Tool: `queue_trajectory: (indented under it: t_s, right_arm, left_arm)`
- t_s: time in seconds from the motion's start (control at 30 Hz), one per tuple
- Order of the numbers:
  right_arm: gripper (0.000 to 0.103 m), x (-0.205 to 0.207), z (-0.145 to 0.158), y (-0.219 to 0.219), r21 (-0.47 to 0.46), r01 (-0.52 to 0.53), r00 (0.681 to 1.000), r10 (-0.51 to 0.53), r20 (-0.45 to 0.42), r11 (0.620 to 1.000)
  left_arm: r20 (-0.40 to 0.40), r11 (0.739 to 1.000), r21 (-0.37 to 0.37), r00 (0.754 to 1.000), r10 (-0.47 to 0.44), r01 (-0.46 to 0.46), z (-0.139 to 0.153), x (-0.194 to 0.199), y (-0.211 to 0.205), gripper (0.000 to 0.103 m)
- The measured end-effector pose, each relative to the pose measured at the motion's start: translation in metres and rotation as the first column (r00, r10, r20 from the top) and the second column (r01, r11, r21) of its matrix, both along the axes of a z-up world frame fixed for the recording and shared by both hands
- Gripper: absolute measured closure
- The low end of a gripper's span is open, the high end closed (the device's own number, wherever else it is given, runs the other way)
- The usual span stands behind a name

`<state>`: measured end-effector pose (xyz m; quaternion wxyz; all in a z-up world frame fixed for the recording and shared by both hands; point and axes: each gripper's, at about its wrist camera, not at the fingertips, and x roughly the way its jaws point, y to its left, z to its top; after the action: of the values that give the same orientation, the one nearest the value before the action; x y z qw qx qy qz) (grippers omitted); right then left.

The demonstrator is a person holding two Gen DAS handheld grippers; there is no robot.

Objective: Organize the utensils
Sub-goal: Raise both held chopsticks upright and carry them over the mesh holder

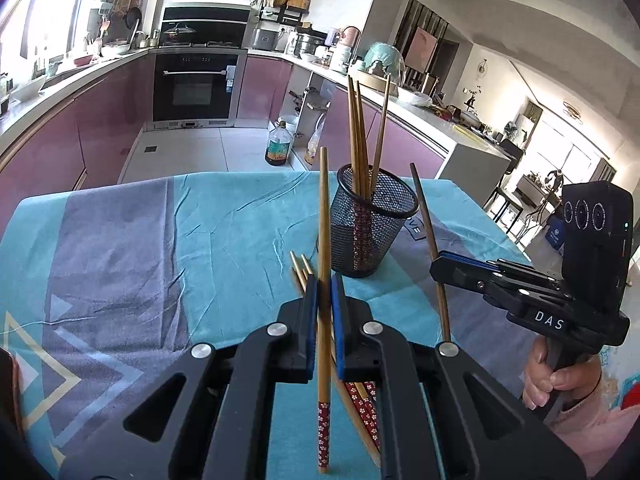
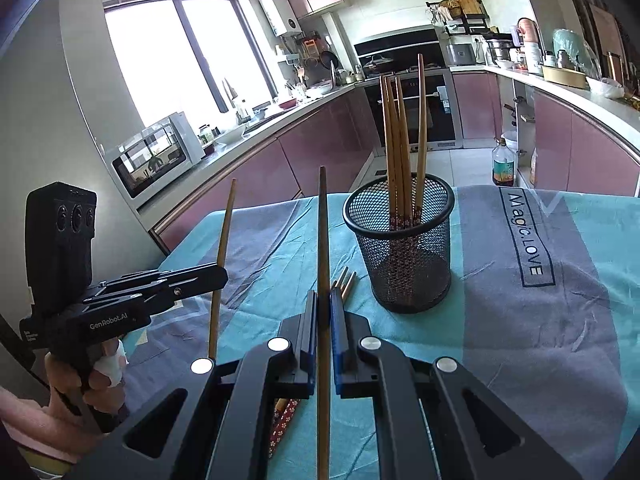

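Observation:
A black mesh cup (image 1: 370,222) stands on the cloth-covered table and holds several wooden chopsticks (image 1: 358,136); it also shows in the right wrist view (image 2: 404,248). My left gripper (image 1: 324,292) is shut on an upright chopstick (image 1: 324,216) with a red floral end, just near-left of the cup. My right gripper (image 2: 324,308) is shut on another upright chopstick (image 2: 323,248), left of the cup; this chopstick shows in the left wrist view (image 1: 430,240). Loose chopsticks (image 1: 300,268) lie on the cloth under the grippers (image 2: 346,280).
The table wears a teal and grey cloth (image 1: 160,240) printed "Magic. LOVE" (image 2: 528,240). Behind are pink kitchen cabinets (image 1: 100,128), an oven (image 1: 196,88), an oil bottle on the floor (image 1: 278,146) and a microwave (image 2: 156,156).

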<state>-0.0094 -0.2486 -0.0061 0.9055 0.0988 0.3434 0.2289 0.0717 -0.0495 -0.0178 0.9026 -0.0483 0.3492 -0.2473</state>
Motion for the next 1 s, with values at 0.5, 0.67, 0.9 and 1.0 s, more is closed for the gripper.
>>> queue_trajectory:
  t_s: [0.5, 0.67, 0.9, 1.0]
  right_arm:
    - [0.098, 0.0, 0.029, -0.01, 0.032, 0.014, 0.996, -0.016, 0.082, 0.999]
    - [0.098, 0.001, 0.041, -0.014, 0.044, 0.021, 0.993, -0.026, 0.116, 0.999]
    - [0.098, 0.008, 0.058, -0.021, 0.039, 0.03, 0.986, -0.037, 0.164, 0.999]
    - [0.098, 0.01, 0.068, -0.023, 0.033, 0.034, 0.98, -0.04, 0.193, 0.999]
  left_arm:
    - [0.089, 0.998, -0.055, 0.996, -0.012, 0.017, 0.043, -0.012, 0.008, 0.096]
    - [0.109, 0.997, -0.074, 0.994, -0.002, 0.01, 0.053, -0.009, 0.01, 0.096]
    - [0.15, 0.997, -0.081, 0.989, 0.001, 0.012, 0.068, -0.002, 0.008, 0.096]
    - [0.17, 0.996, -0.091, 0.985, -0.004, 0.02, 0.077, 0.003, 0.004, 0.096]
